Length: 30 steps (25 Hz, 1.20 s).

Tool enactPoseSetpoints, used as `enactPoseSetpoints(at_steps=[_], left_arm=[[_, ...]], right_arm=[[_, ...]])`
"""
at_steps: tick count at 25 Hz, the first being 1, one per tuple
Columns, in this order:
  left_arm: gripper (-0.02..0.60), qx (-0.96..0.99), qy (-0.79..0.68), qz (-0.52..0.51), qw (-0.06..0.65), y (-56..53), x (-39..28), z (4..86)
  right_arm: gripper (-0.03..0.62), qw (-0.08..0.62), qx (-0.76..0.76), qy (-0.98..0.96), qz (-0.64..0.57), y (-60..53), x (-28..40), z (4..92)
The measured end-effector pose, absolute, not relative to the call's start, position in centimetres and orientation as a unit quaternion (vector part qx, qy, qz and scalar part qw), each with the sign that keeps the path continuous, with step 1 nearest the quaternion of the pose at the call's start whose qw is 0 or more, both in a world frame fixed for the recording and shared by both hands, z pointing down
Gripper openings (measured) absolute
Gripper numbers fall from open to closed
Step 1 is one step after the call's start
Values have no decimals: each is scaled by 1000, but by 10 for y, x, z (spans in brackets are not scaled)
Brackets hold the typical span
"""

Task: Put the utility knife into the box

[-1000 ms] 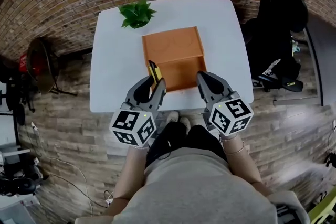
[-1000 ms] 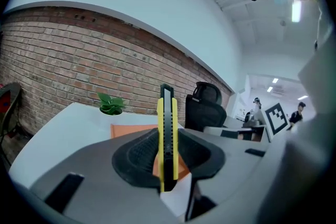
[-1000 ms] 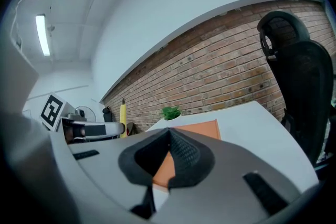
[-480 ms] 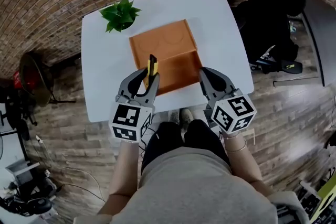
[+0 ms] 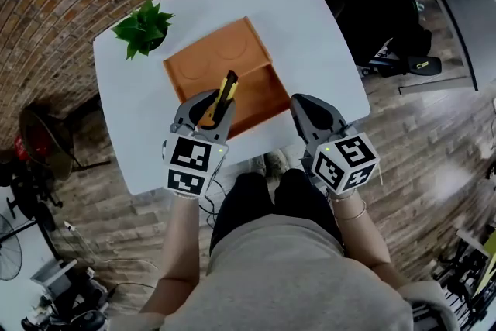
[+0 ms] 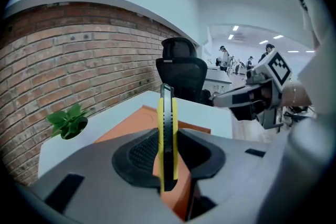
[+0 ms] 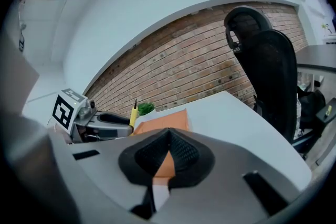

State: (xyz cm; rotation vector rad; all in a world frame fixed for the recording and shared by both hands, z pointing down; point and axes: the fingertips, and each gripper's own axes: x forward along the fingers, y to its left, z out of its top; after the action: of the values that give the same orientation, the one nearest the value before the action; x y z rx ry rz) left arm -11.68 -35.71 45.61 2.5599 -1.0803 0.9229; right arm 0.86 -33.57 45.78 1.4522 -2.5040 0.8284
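In the head view, the left tool (image 5: 208, 100) gripped the yellow utility knife (image 5: 225, 89), blade end slanting over the open orange box (image 5: 203, 62) on the white tabletop (image 5: 310, 27). In the left gripper view, the pads hid the knife's lower end, and the tool body cut off the box's near side. In the right gripper view, the right tool (image 7: 169, 130) had its tips together, holding nothing.

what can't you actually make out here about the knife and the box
- Lower end of the utility knife: left gripper view, clamped inside the left gripper.
- Blade out or retracted: tiny in head view, edge-on in left gripper view.
- Near-left corner of the box: head view, covered by the left gripper.
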Motion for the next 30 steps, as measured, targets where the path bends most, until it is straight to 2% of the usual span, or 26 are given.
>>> enactPoseSetpoints(at_steps=[11, 17, 22, 30], left_arm=[[112, 856, -259, 442, 76, -361, -85, 513], [110, 837, -227, 488, 92, -360, -76, 542], [112, 808, -191, 554, 58, -357, -76, 561], [112, 779, -161, 600, 82, -351, -76, 588]], right_arm=[[-2, 55, 508, -807, 297, -334, 30, 476], [-2, 54, 517, -795, 313, -332, 33, 486], [-2, 53, 523, -790, 316, -334, 38, 490], [-2, 53, 535, -780, 321, -336, 48, 493]])
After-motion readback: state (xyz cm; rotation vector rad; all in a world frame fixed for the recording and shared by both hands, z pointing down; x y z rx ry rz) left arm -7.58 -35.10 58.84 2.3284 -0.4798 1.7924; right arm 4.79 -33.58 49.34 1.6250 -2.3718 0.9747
